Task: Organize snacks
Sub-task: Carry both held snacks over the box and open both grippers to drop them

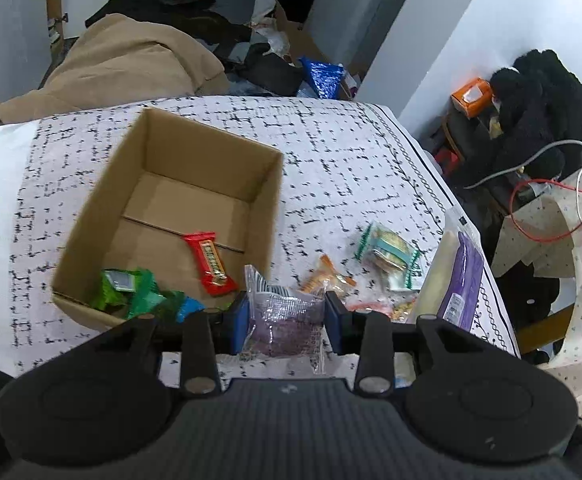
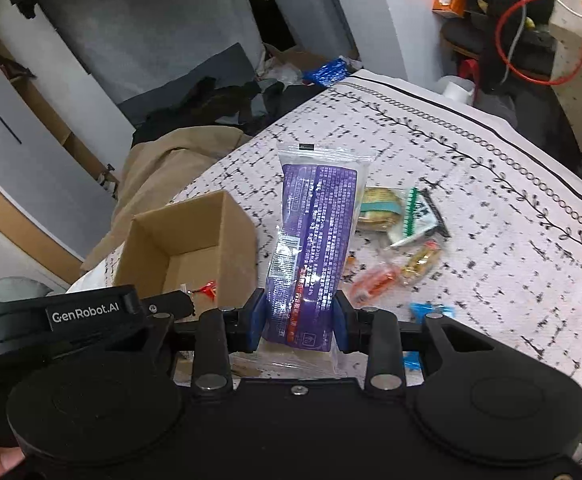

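Cardboard is where we're headed — the open brown box sits on the patterned cloth of the bench, ahead and to the left of both tools. In our left gripper the jaws pinch a small crinkly clear packet with purple contents, hanging just beside the box's near right corner. Our right gripper has its jaws clamped on the lower end of a long purple pouch, glossy film, its long axis running straight away from the jaws. We'd say the left hand is the nearer one, so its drop should come first. Inside the box already lie a red bar and green wrappers. Loose on the cloth to the right wait a green-edged cracker pack and an orange candy — both still to be collected.
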Demonstrator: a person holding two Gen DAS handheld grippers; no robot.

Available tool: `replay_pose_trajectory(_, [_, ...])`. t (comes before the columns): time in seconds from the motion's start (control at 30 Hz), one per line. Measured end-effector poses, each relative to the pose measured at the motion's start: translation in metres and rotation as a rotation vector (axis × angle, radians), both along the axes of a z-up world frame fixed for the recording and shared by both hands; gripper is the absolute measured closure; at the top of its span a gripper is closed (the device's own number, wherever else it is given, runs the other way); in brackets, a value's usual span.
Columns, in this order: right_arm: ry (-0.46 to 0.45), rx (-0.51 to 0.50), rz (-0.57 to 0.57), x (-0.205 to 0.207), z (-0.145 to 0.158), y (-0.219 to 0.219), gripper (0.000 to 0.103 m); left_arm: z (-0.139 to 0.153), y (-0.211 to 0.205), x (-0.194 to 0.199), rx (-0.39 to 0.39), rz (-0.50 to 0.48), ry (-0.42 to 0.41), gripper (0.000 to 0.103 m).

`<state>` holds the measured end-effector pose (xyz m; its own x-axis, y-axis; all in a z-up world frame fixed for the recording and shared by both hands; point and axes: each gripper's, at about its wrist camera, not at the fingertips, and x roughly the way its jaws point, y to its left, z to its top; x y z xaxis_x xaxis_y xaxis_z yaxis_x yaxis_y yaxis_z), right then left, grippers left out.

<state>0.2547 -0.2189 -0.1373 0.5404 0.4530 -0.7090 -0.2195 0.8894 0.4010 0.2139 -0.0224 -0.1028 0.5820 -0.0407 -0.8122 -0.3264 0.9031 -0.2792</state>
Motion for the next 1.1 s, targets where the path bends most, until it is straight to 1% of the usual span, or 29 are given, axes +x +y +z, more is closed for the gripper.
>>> replay_pose_trajectory(0.27, [-0.002, -0.012, 0.037, 0.003, 0.0, 0.029, 0.069, 0.001, 0.028, -0.003, 0.006, 0.033, -0.006, 0.065])
replay_pose_trajectory(0.53, [0.002, -0.034, 0.075, 0.006, 0.001, 0.059, 0.069, -0.003, 0.056, -0.001, -0.006, 0.071, -0.001, 0.065])
replay_pose_trajectory(0.8, [0.007, -0.049, 0.1, 0.016, 0.0, 0.085, 0.069, -0.008, 0.084, 0.008, -0.022, 0.111, 0.011, 0.065])
replay_pose_trajectory(1.1, [0.012, -0.062, 0.128, 0.027, -0.002, 0.111, 0.069, -0.012, 0.107, 0.021, -0.028, 0.126, 0.025, 0.065])
